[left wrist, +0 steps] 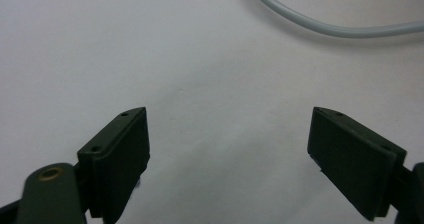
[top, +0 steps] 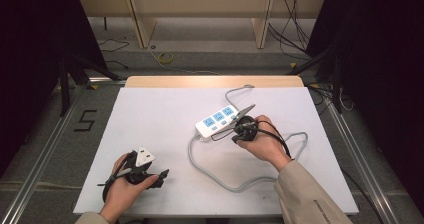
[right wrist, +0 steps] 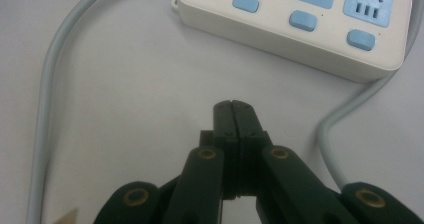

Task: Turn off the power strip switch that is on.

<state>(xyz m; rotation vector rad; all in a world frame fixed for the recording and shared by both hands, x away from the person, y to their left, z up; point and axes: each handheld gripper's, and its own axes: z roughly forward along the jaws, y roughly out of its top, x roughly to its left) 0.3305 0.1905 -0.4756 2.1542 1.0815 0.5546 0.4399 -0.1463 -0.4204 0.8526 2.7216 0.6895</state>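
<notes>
1. White plastic forms the body of the power strip [top: 216, 120], which lies slightly right of the table's centre on the white table [top: 165, 134], with 3 blue sockets and blue switches on its top face.
2. The grey cable [top: 220, 176] leaves the strip's end at 7 o'clock, loops toward 6 o'clock and runs on to the table's 3 o'clock side.
3. The right gripper [right wrist: 232, 105] sits just beside the strip at its 4 o'clock side, near but not touching it. Its 2 jaws are pressed fully together, with nothing between them.
4. In the right gripper view, the strip lies at 12 to 1 o'clock from the jaw tips, apart from them.
5. The left gripper [top: 162, 176] rests at the table's 7 o'clock area, well apart from the strip. Its jaws stand wide apart and hold nothing.
6. In the left gripper view, a section of cable crosses at 1 o'clock, beyond the jaws.
</notes>
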